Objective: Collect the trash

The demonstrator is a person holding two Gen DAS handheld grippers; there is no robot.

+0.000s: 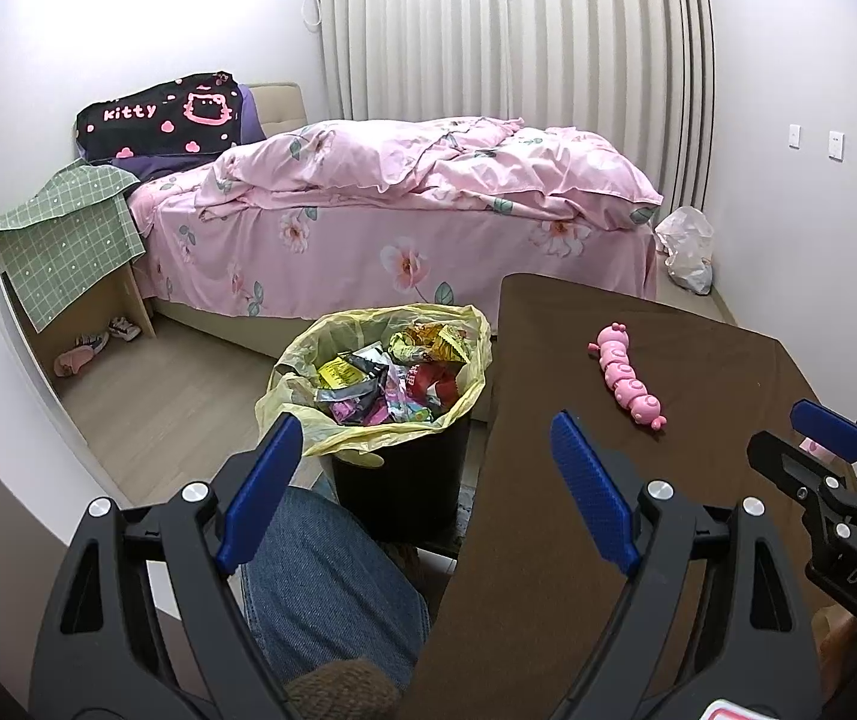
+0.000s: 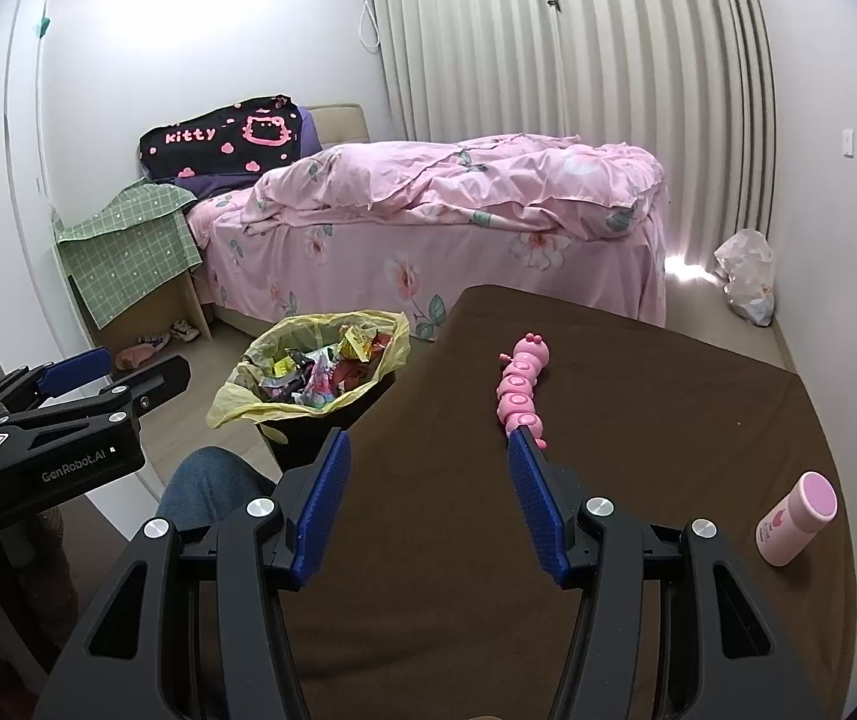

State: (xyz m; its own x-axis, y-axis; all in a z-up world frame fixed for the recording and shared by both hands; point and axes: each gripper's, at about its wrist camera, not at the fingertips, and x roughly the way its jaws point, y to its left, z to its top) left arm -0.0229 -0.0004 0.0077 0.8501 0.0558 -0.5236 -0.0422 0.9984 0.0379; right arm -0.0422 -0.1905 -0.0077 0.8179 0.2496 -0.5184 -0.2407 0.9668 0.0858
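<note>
A black bin [image 1: 404, 480] lined with a yellow bag [image 1: 302, 420] stands on the floor left of the brown table [image 1: 668, 510]; crumpled wrappers [image 1: 392, 378] fill it. In the right wrist view the bin [image 2: 302, 432] and wrappers [image 2: 320, 378] show left of the table [image 2: 638, 480]. My left gripper [image 1: 425, 432] is open and empty, straddling the table's left edge near the bin. My right gripper [image 2: 428, 447] is open and empty over the table. The right gripper [image 1: 812, 432] shows at the far right of the left wrist view; the left gripper [image 2: 128, 369] shows at the left of the right one.
A pink caterpillar toy [image 1: 629, 375] [image 2: 521, 384] lies on the table, and a pink bottle [image 2: 797, 519] stands near its right edge. A person's jeans-clad knee [image 1: 326, 588] is beside the bin. A pink bed [image 1: 398, 222] lies beyond, a white plastic bag [image 1: 686, 246] in the corner.
</note>
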